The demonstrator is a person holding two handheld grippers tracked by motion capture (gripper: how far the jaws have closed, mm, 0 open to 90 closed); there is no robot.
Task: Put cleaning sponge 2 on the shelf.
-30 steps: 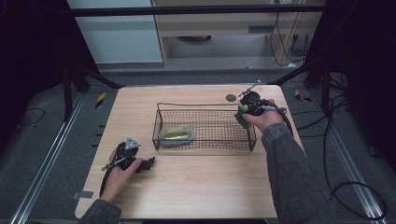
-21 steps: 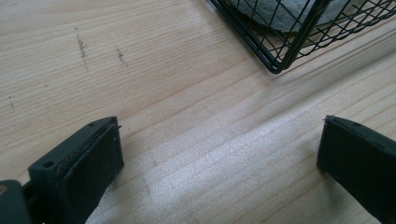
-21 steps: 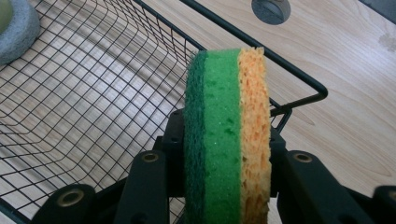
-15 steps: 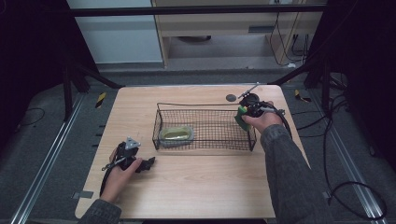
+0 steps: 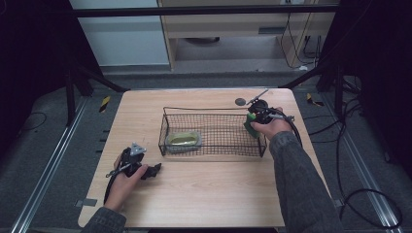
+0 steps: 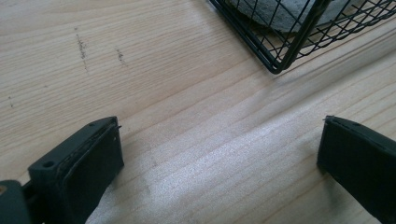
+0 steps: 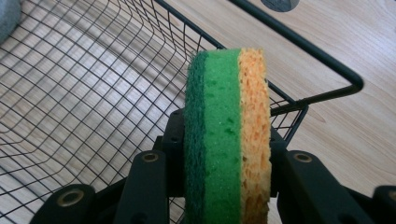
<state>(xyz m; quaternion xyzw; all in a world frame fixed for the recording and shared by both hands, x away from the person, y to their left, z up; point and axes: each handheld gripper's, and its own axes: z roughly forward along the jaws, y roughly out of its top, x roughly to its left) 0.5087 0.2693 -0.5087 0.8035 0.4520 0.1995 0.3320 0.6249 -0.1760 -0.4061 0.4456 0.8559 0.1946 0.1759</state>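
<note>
Gripping sponge (image 7: 227, 135), right claw (image 5: 256, 116) above basket (image 5: 214, 145)

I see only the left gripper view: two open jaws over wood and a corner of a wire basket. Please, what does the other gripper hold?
Observer: The right gripper is shut on a sponge, green on one side and orange-yellow on the other, held on edge.
Operator: Where is it, compared with the basket?
Observer: In the high view it is at the right end of the basket, by the rim.
Operator: Is something inside the basket already?
Observer: Yes, a pale greenish packet lies at its left end.
Operator: And my left gripper, where is it?
Observer: The left gripper rests low on the table, in front of the basket's left corner, apart from it.
</note>
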